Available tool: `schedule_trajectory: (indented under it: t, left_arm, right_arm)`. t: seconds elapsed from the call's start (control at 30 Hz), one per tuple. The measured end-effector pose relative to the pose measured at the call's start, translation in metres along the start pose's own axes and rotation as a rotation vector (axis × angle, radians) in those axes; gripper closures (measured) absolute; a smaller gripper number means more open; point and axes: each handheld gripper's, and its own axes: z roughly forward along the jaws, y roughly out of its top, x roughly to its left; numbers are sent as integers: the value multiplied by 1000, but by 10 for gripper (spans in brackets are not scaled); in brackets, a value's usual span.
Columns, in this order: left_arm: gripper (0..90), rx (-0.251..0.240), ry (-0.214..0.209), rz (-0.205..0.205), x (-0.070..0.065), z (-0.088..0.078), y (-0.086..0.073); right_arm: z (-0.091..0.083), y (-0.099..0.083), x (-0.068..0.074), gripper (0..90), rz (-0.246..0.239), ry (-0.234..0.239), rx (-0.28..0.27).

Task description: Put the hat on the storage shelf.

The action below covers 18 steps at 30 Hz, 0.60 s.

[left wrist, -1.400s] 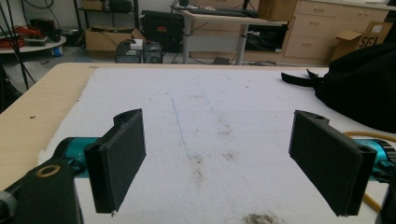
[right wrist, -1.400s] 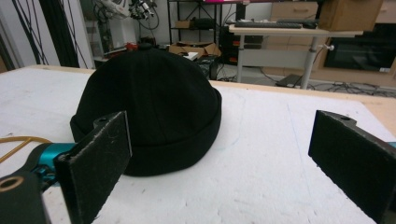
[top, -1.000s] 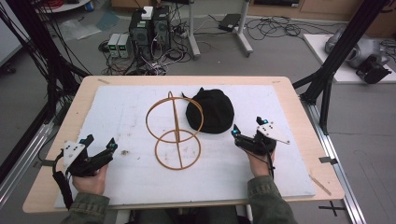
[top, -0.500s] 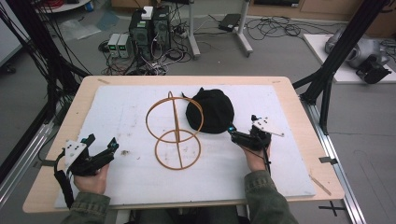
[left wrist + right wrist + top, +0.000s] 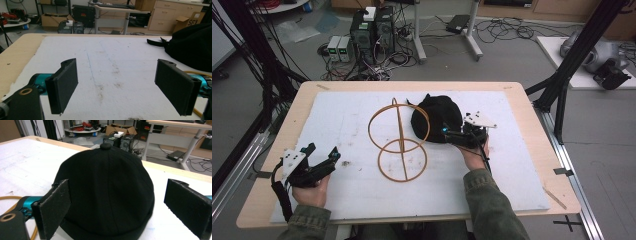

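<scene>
the right gripper (image 5: 451, 134) has its jaws spread wide at the near edge of the black cap (image 5: 107, 192), which sits just ahead of and between its fingers (image 5: 53, 207); contact cannot be told. the wire hat stand (image 5: 399, 140) is just beside the cap. the left gripper (image 5: 323, 156), well apart, also gapes wide over the bare white mat (image 5: 105, 57), holding nothing.

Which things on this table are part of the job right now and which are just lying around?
In the job:
- black cap, with the right hand-held gripper open right at it
- wire hat stand beside the cap

Lying about:
- left hand-held gripper, open, idle on the white mat
- computer boxes on the floor
</scene>
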Motion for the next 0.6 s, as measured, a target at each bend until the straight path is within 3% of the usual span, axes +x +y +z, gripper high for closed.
schedule_trajectory:
  t: [0.4, 0.6]
  left_arm:
    - [188, -3, -1, 0, 0, 1, 0]
    - [188, -2, -2, -3, 1, 1, 0]
  right_arm:
    - [27, 6, 12, 66, -3, -13, 34]
    - [41, 1, 19, 66, -5, -22, 67]
